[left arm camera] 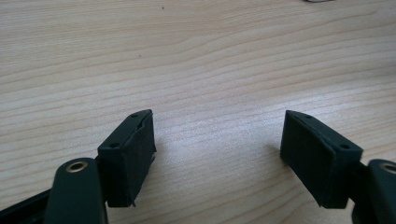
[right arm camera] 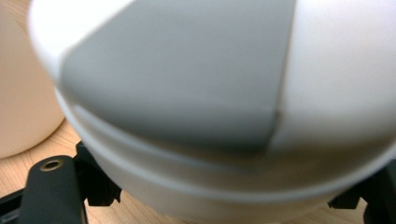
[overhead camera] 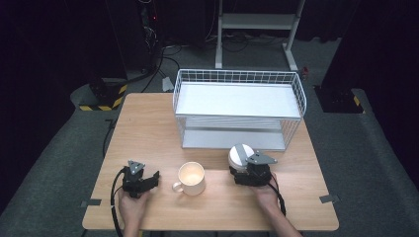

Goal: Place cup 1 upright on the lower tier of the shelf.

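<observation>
White and grey, a round ceramic lidded jar [overhead camera: 241, 157] is sitting on the near right part of the light wooden table [overhead camera: 148, 128], and the right gripper [overhead camera: 249, 174] is clamping it between its black jaws. In the right gripper view the jar's white and grey body [right arm camera: 196, 93] is bulging over both jaws, so the grip is low on its side, probably to keep it upright for a lift. Just left of it a cream ceramic mug [overhead camera: 190, 178] is standing upright with its handle pointing to the near left, close to the jar but apart from it. The left gripper [overhead camera: 141, 178] is resting on the near left of the table, its jaws standing apart with only bare wood [left arm camera: 215, 84] between them, so it is holding nothing; it seems to be waiting for the mug. At the far side a white wire two-level shelf rack [overhead camera: 237, 108] is standing with its open front toward the person, likely the place where both pieces should go
</observation>
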{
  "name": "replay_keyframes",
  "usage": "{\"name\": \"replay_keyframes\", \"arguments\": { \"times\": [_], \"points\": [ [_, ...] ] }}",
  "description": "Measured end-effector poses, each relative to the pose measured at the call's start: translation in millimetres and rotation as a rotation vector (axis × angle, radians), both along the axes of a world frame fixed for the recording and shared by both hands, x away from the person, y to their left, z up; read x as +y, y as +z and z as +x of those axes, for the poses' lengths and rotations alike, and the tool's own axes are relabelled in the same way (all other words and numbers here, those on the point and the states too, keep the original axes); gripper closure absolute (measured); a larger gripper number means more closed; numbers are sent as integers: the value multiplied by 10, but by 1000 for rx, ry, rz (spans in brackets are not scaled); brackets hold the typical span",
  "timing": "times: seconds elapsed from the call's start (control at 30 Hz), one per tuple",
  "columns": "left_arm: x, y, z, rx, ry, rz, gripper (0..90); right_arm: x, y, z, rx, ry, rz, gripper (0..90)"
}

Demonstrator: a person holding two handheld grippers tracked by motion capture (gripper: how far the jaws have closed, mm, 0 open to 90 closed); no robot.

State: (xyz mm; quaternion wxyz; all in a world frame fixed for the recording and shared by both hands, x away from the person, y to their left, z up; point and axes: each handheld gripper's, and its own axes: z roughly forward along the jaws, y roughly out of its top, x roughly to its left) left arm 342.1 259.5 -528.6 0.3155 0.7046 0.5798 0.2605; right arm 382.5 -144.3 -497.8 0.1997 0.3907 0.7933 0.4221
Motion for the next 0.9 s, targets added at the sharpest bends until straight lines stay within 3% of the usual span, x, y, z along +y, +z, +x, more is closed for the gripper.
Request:
{"name": "replay_keyframes", "arguments": {
  "times": [0.37, 0.9],
  "points": [
    [1, 0, 0, -2, 6, 4, 265, -114, 66, 57, -4, 1, 19, 186],
    [0, 0, 0, -1, 8, 5, 264, -250, 194, 191, -8, -45, 31, 187]
  ]
}}
